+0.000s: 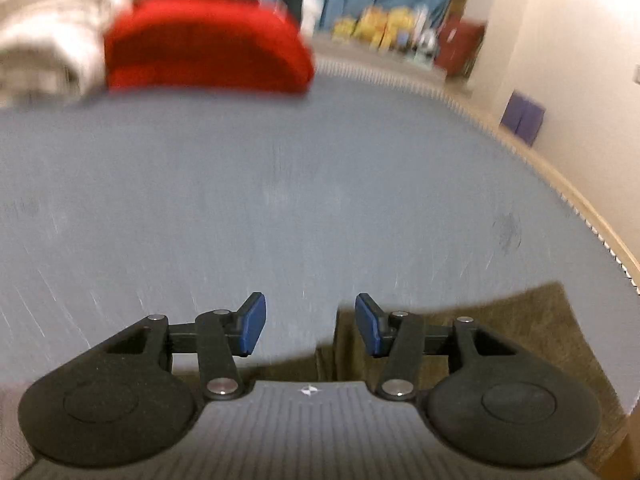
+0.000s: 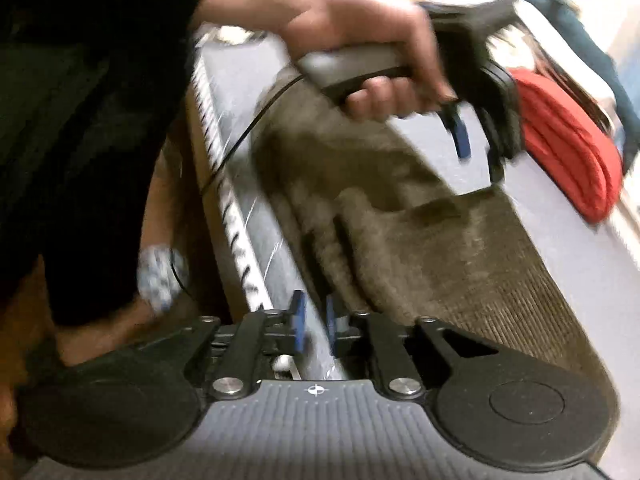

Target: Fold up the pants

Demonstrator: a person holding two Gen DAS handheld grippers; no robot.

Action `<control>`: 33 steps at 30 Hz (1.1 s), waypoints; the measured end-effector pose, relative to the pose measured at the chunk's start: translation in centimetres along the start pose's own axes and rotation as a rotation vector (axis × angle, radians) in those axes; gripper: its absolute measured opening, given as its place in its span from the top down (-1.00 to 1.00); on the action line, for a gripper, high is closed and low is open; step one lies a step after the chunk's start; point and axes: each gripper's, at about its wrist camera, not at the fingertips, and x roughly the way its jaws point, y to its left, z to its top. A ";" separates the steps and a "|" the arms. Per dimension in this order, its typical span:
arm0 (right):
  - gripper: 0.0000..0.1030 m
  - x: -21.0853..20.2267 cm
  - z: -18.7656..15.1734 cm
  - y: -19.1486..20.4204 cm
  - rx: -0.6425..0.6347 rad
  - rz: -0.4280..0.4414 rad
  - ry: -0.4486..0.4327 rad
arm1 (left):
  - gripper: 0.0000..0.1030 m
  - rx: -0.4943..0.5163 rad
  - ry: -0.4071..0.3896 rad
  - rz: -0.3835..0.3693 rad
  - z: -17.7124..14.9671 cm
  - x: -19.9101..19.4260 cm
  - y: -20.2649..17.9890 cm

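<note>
Olive-brown corduroy pants (image 2: 460, 248) lie folded along the near edge of the grey-blue mat (image 2: 580, 248). My right gripper (image 2: 315, 310) hovers at their left edge above the mat's border, its blue pads a narrow gap apart with nothing between them, so it is open. A hand (image 2: 360, 32) holds my left gripper (image 2: 478, 144) above the far part of the pants. In the left wrist view, the left gripper (image 1: 310, 304) stands open and empty over the mat (image 1: 280, 180), and a corner of the pants (image 1: 500, 328) shows under its right finger.
A folded red garment (image 1: 208, 44) (image 2: 568, 148) sits at the far side of the mat beside pale folded clothes (image 1: 48, 40) and a teal garment (image 2: 600, 60). The table's wooden edge (image 1: 560, 184) curves down the right. The person's dark clothing (image 2: 80, 120) fills the left.
</note>
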 end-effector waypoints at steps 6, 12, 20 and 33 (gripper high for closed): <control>-0.03 -3.8 -0.1 -6.0 0.422 -0.137 -0.123 | -0.05 0.159 0.002 -0.215 -2.3 -1.6 -4.6; -0.35 -6.1 -3.5 -10.1 0.754 -0.499 -0.132 | 0.11 0.343 0.300 -0.101 -6.5 3.5 -5.8; -0.43 -7.1 -12.0 -13.2 1.219 -0.705 0.043 | 0.74 0.256 0.232 -0.166 -4.1 1.1 -5.7; -0.49 -5.2 -15.7 -14.3 1.484 -0.505 0.082 | 0.00 0.342 0.275 -0.174 -5.8 -0.2 -6.9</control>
